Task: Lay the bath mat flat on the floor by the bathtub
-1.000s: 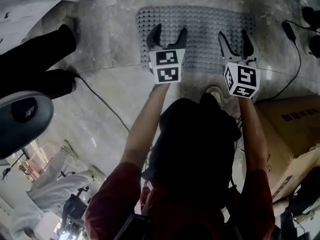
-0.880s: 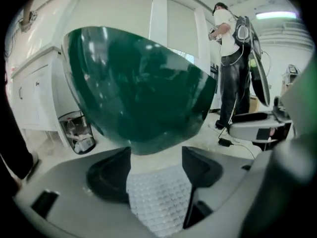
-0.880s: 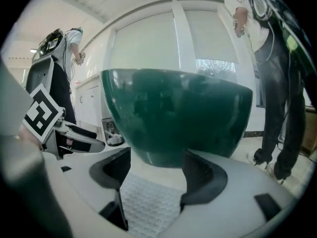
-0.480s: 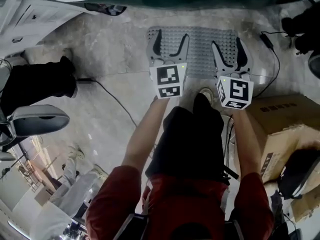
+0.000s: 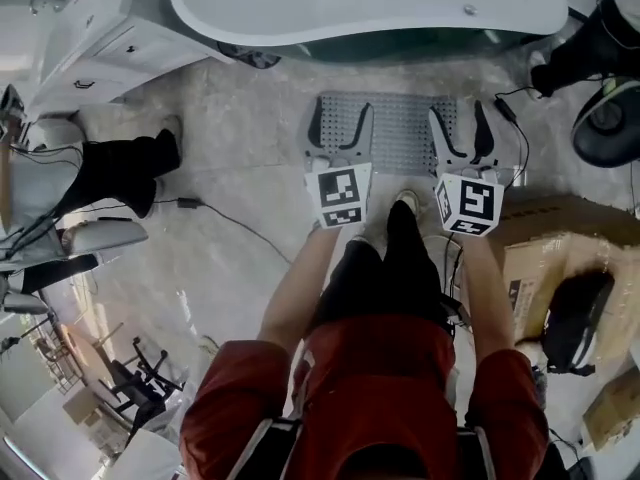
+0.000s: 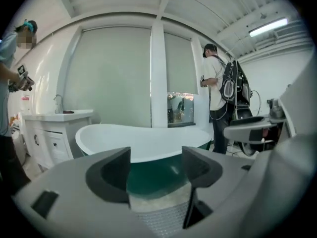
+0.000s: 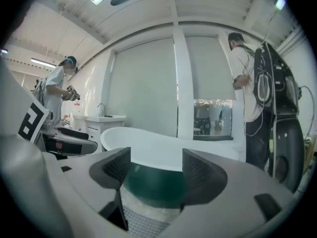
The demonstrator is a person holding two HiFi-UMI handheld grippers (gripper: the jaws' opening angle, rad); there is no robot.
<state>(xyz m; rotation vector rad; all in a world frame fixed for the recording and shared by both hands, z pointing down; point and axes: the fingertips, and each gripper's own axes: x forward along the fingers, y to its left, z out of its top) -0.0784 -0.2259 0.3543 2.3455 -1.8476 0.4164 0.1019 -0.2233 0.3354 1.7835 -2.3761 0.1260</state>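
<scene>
The mat [image 5: 400, 133] is grey with rows of small dots. The tub [image 5: 370, 8] is white above, dark green below. The floor [image 5: 230, 198] is pale veined grey. The left gripper [image 5: 340, 126] and right gripper [image 5: 461, 126] are grey, with black-and-white squares on their cubes [image 5: 340, 196].

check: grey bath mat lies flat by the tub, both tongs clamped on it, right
The tongs part is wrong: both gripper views show the left tongs and right tongs open and empty. The grey studded bath mat does lie flat by the white bathtub.
</scene>
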